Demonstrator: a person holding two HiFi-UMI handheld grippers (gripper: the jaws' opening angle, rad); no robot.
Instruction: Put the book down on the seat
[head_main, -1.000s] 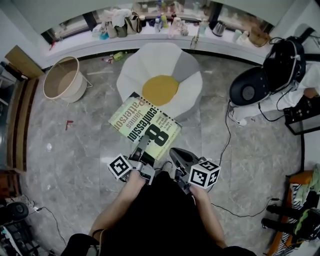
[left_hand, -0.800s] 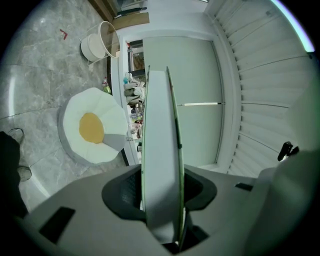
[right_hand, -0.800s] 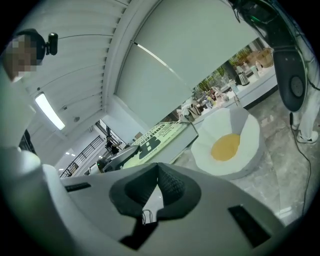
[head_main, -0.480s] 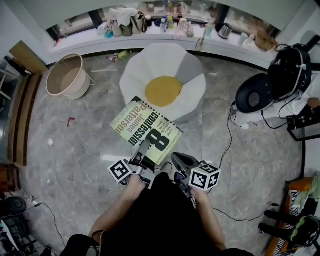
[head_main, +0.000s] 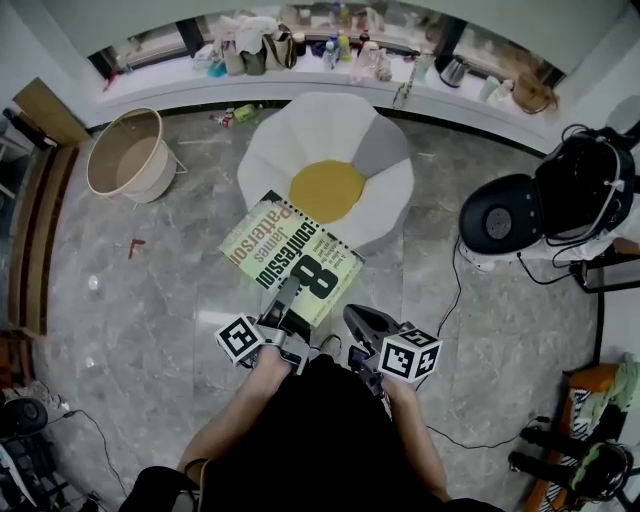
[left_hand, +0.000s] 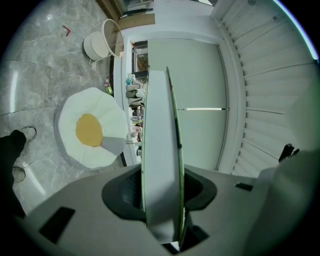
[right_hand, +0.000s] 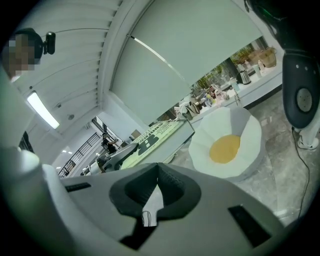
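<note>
The book (head_main: 290, 258), with a yellow-green cover and big black print, hangs flat above the floor just in front of the seat (head_main: 375, 150). The seat is a white, egg-shaped cushion with a yellow middle. My left gripper (head_main: 287, 296) is shut on the book's near edge. In the left gripper view the book (left_hand: 160, 150) stands edge-on between the jaws, and the seat (left_hand: 112, 122) lies beyond on the left. My right gripper (head_main: 353, 316) hovers beside the book on the right, shut and holding nothing. The right gripper view shows the book (right_hand: 155, 137) and the seat (right_hand: 250, 132).
A beige basket (head_main: 125, 155) stands on the marble floor at the far left. A black round chair (head_main: 500, 215) with cables sits at the right. The window ledge (head_main: 480, 105) behind the seat carries bottles and bags. My shoe (head_main: 327, 345) shows below the book.
The head view has shifted slightly. The book, both grippers and the seat keep nearly the same places relative to each other.
</note>
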